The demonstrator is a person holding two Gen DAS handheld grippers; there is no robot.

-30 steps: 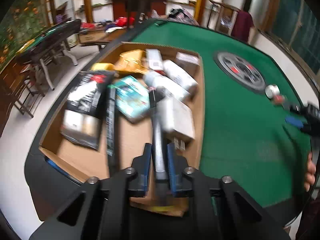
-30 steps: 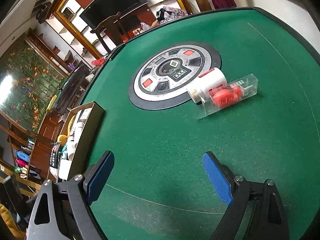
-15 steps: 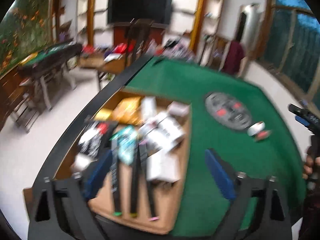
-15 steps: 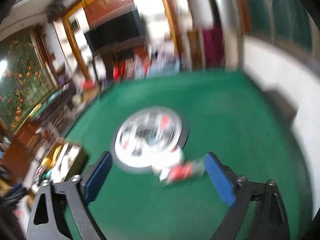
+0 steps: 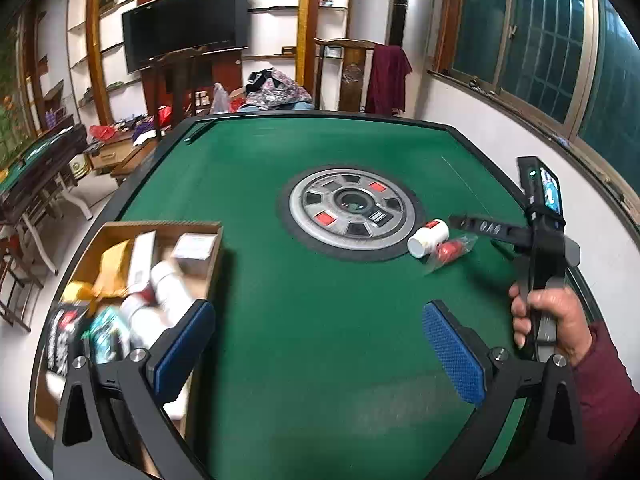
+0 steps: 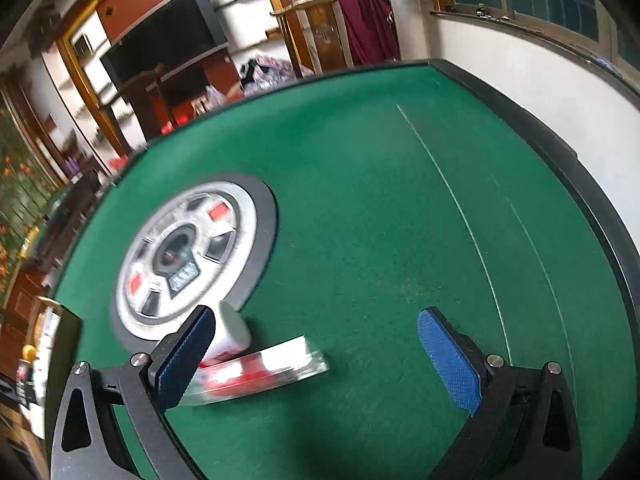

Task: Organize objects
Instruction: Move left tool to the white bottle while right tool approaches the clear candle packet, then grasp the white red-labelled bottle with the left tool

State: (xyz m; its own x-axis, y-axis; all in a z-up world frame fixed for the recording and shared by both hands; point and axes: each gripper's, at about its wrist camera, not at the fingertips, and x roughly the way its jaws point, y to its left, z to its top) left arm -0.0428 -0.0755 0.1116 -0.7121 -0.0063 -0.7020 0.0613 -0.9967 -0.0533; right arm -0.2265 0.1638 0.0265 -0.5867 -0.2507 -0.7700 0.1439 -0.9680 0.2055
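Now the wide-open right gripper (image 6: 312,354) nears the clear packet (image 6: 260,372) beside the white bottle (image 6: 232,330), needing centring before closing, while the left gripper (image 5: 316,352) hangs wide and empty.

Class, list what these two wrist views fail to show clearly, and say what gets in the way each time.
1. Clear case, right wrist view: motion blur smears its red contents; the right hand-held gripper finger covers its left end.
2. White bottle, same view: label hidden behind that finger.
3. Cardboard box, left wrist view: near contents blurred, partly covered by the left hand-held gripper.
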